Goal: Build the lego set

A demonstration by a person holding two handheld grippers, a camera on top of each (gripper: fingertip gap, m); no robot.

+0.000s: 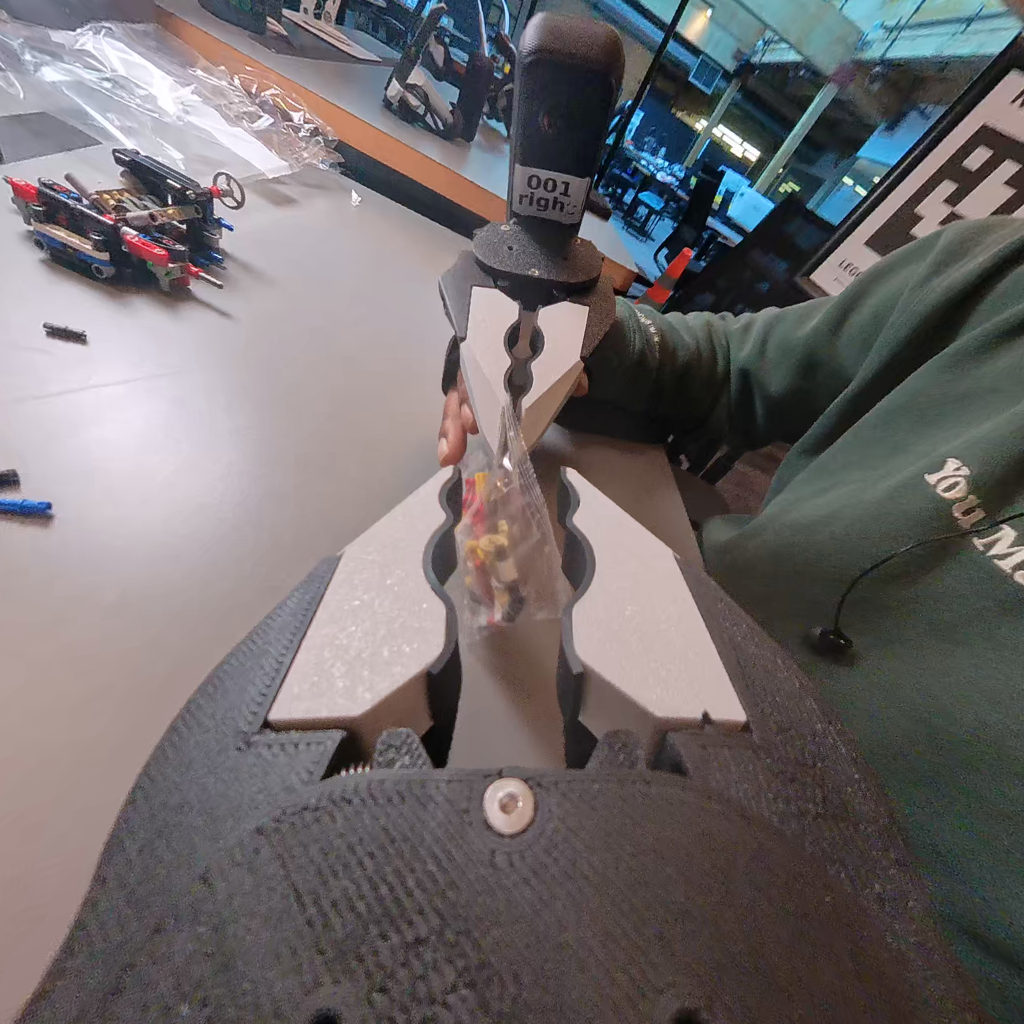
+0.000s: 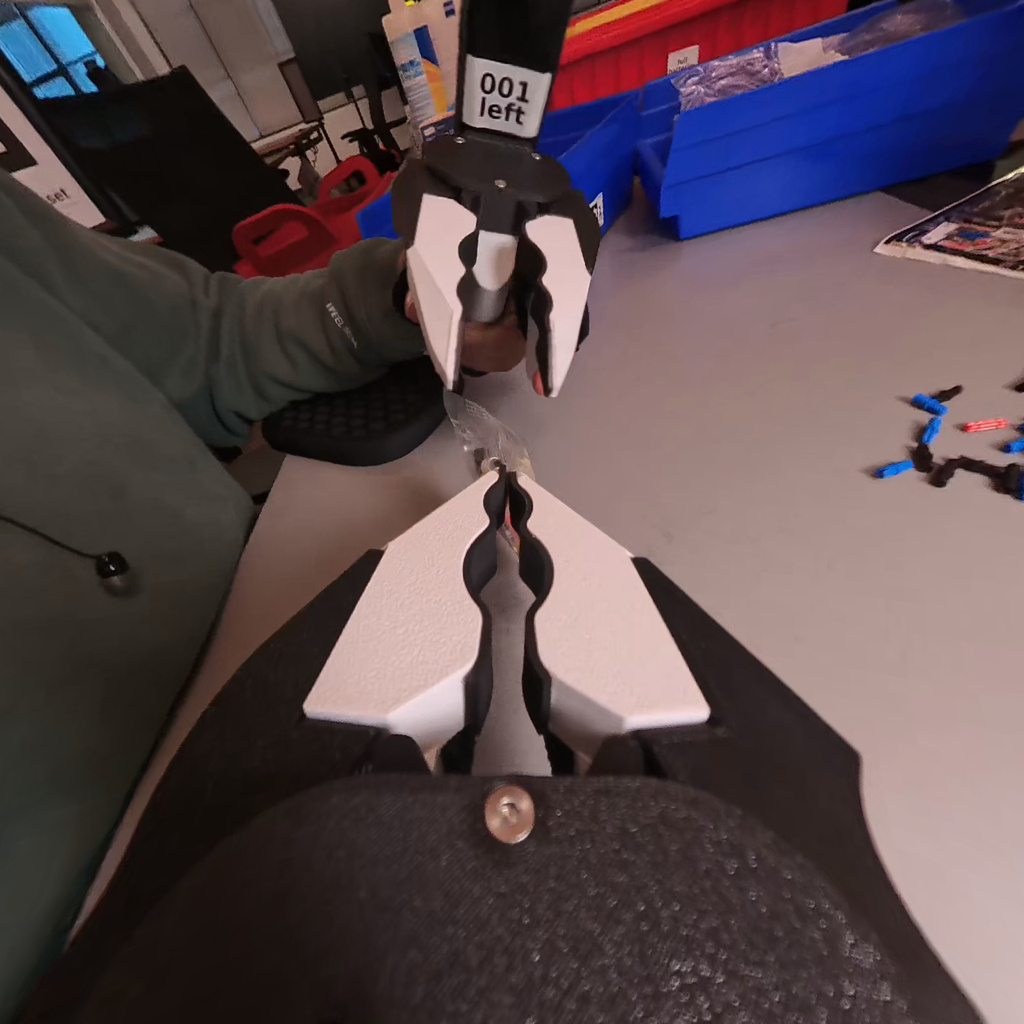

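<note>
A small clear bag of lego pieces (image 1: 507, 548) is pinched at its top by the right claw (image 1: 512, 413), above the grey table (image 1: 221, 443). The left claw (image 1: 507, 554) is spread apart around the bag. The opening step appears in hand; next, a firm left grip is likely needed for tearing.

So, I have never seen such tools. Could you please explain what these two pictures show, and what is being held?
A person holds two hand tools, each with two jaws and its own camera. One picture looks along the left gripper, the other along the right gripper. The right one is shut on the top of a small clear bag of pieces; the left one stands open around the bag. On the grey table lie a half-built model, loose pins, empty wrapping and a booklet.
</note>
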